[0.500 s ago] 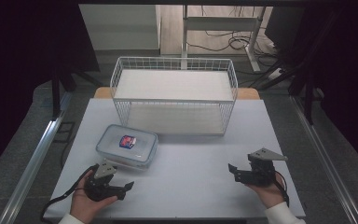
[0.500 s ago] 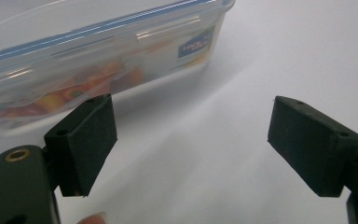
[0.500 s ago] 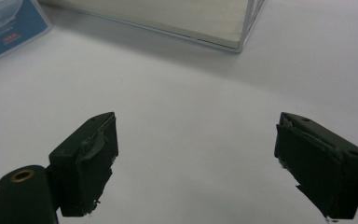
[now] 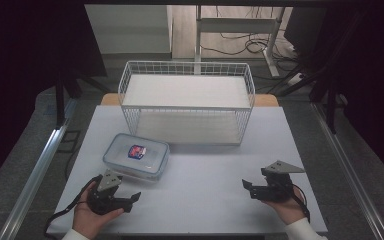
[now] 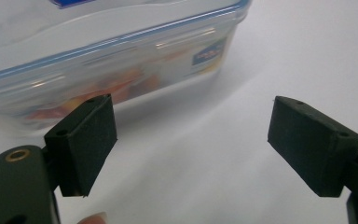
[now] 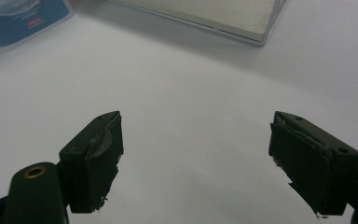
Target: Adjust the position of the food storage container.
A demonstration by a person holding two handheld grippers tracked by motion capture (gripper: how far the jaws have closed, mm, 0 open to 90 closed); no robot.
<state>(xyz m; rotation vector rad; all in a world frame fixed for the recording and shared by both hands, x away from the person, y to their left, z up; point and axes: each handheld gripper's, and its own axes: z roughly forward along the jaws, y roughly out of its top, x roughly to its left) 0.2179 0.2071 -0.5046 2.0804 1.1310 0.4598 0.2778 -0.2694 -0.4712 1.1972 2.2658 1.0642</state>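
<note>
Currently, scene: I look down on a white table point(image 4: 205, 200) with a white wire basket rack point(image 4: 187, 102) at the far side and a clear rectangular plastic food box with a blue-trimmed lid point(image 4: 136, 155) in front of it, toward the left.
Box position: it lies flat on the table, near the rack's left front corner but apart from it, and just beyond my left gripper point(image 4: 130, 197).
Box direction: its long axis runs roughly left to right across the table, turned a little so the left end sits farther from me. A small label faces up on the lid.
Left gripper: released, jaws spread wide with nothing between them. In the left gripper view the box wall point(image 5: 121, 56) stands close ahead, with reddish contents dimly visible through the plastic; the left pad point(image 5: 86, 140) sits near that wall, and I cannot tell whether it touches.
Right gripper: also released point(image 4: 248, 186), jaws well apart over bare table, well to the right of the box. The right gripper view shows its worn pads point(image 6: 95, 158) and the box's far corner.
Progress: I judge this an early approach. The box is ungrasped, its lid on.
Remaining: closing on the box and moving it, probably toward the rack, is all to come.
</note>
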